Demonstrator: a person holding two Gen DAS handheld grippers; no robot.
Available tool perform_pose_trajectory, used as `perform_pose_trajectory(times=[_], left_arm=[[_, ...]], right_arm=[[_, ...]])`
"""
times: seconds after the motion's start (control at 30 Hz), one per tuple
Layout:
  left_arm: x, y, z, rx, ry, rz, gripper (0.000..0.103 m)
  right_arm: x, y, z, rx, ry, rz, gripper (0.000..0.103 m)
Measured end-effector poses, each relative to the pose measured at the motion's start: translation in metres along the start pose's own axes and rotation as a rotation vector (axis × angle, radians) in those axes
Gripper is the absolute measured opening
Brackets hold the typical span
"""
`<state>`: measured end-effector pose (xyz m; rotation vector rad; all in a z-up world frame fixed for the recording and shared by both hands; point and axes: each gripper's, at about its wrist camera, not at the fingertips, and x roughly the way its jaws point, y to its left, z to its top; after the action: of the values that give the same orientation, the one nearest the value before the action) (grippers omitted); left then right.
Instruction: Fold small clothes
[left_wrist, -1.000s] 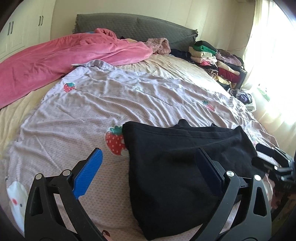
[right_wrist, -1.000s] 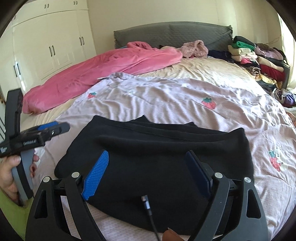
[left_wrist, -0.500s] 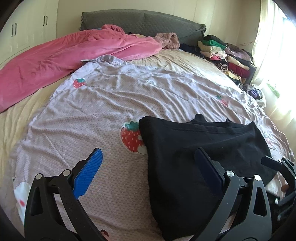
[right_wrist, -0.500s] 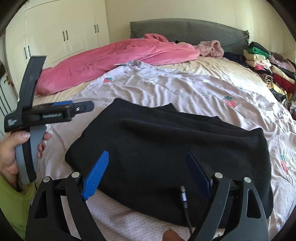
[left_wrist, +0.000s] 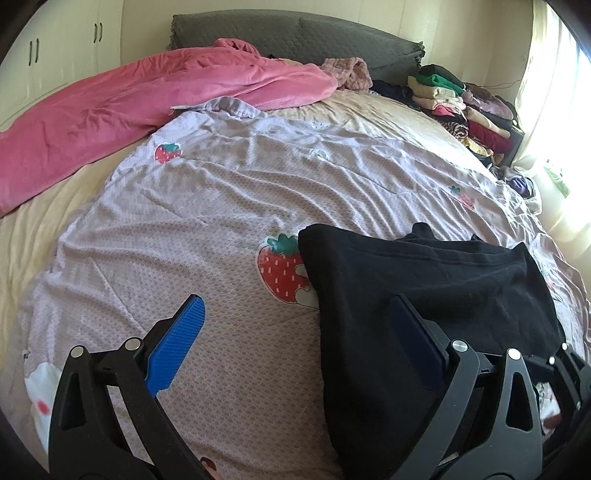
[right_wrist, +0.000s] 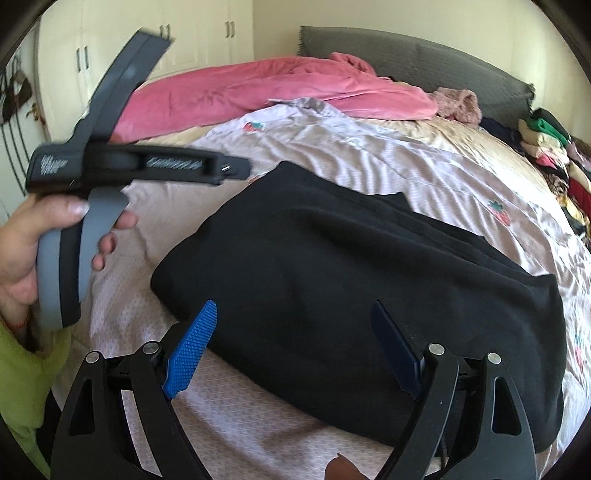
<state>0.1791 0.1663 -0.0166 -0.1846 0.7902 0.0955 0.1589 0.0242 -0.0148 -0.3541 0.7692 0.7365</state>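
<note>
Garment: we see a black, soft-knit folded garment lying flat on the lilac quilt; its folded edge covers part of a printed strawberry; in the right wrist view the same black garment fills the middle of the frame.
Quilt: a lilac, dimpled cotton quilt spread over the bed, wrinkled, with strawberry prints scattered across it.
Left gripper: we find the left gripper above the garment's left edge; its jaws stand wide apart with nothing between the pads; the bright blue ribbed finger is over bare quilt; the dark blue finger is over black cloth; whether either touches the fabric we cannot tell.
Left hand: in the right wrist view a hand grips the grey handle of that tool, beside a yellow-green sleeve.
Right gripper: the right gripper is over the garment's near edge; its jaws are released and wide, clasping nothing; contact with the cloth we cannot tell.
Background: a pink plush blanket bunched across the far side of the bed; a grey quilted headboard behind it; a stack of folded clothes in mixed colours at the far right corner; white wardrobe doors along the wall.
</note>
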Motion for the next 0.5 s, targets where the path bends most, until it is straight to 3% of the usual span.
perform_pose_trajectory(times=[0.5], left_arm=[[0.014,0.003,0.001,-0.015,0.019,0.000,0.093]], right_arm=[[0.030,0.040,-0.009,-0.191,0.037,-0.048,0.084]])
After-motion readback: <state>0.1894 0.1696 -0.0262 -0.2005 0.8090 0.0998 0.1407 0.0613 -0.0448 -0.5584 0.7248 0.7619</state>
